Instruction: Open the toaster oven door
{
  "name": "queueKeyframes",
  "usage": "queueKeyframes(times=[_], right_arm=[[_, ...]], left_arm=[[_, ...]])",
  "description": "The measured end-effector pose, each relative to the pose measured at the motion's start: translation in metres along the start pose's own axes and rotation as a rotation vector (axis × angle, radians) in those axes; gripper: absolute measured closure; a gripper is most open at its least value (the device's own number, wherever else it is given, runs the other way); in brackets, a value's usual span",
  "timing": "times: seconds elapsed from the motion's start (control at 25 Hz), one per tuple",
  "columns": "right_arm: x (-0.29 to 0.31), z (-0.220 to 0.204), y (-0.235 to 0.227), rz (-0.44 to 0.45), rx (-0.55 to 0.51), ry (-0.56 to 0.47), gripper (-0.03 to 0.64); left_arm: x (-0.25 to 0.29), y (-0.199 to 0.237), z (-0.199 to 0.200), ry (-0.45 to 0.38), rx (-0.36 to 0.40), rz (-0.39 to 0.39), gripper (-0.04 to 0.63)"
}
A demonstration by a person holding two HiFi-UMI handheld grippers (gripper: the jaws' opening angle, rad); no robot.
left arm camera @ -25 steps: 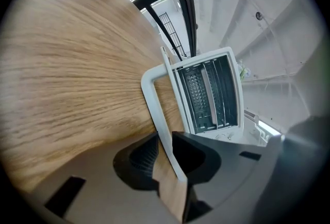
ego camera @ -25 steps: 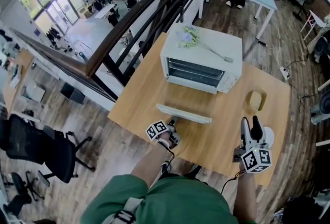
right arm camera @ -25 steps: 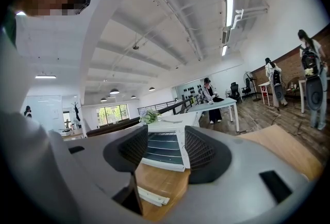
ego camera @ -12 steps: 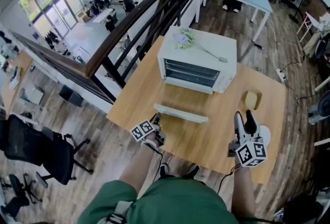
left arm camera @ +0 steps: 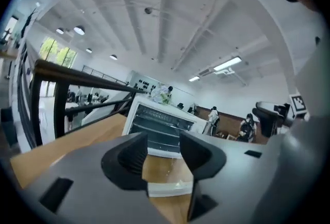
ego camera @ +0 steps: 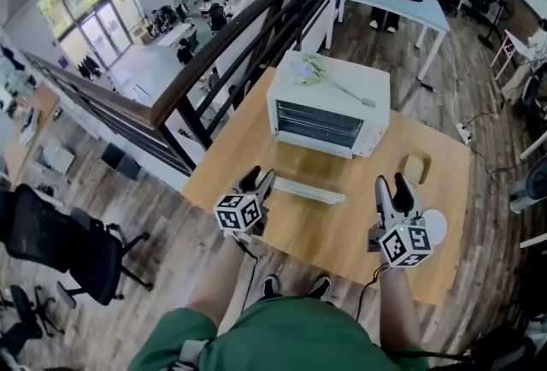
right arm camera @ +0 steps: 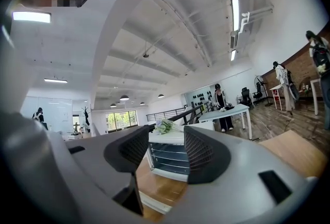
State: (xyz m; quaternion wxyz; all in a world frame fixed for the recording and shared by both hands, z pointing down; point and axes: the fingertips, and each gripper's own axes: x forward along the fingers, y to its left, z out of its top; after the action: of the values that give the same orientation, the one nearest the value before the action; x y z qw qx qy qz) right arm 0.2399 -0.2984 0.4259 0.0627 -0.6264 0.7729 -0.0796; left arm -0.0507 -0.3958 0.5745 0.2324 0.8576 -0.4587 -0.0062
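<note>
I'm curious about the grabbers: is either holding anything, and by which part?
Nothing is held. The left gripper has just been opening its jaws, nothing between them; the right gripper is open and empty.

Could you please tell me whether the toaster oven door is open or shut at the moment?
Open. The door hangs folded down flat in front of the toaster oven, and the racks inside are exposed.

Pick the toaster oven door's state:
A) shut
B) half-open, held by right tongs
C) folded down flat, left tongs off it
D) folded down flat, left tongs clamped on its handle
C: the door lies flat in front of the toaster oven, racks exposed. The left tongs have just been opening and stand apart with nothing gripped between them.
</note>
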Motion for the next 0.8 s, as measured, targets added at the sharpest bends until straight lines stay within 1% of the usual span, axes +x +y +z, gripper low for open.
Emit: queueKeyframes(times=[0.08,0.2,0.32,0.6,0.72,0.8], right_arm=[[0.001,0.0,0.008,0.013,-0.006,-0.001,0.391],[0.002,0.001,0.02,0.027,-0.016,-0.003,0.394],[0.002,0.007,0.031,0.037,-0.026,-0.01,0.397],[0.002,0.024,0.049,0.059,-0.054,-0.035,0.405],[-0.001,0.032,0.055,0.06,-0.08,-0.039,0.413],[-0.004,0.039,0.058,0.049,-0.108,-0.049,0.432]], left_arm=[[-0.006,-0.018,0.016,-0.012,0.097,-0.022,0.405],[-0.018,-0.04,0.043,-0.052,0.219,-0.036,0.403],[-0.031,-0.06,0.07,-0.102,0.314,-0.043,0.402],[-0.059,-0.101,0.126,-0.21,0.439,-0.049,0.402],[-0.074,-0.112,0.146,-0.255,0.479,-0.014,0.402],[-0.081,-0.115,0.157,-0.275,0.496,0.012,0.404]])
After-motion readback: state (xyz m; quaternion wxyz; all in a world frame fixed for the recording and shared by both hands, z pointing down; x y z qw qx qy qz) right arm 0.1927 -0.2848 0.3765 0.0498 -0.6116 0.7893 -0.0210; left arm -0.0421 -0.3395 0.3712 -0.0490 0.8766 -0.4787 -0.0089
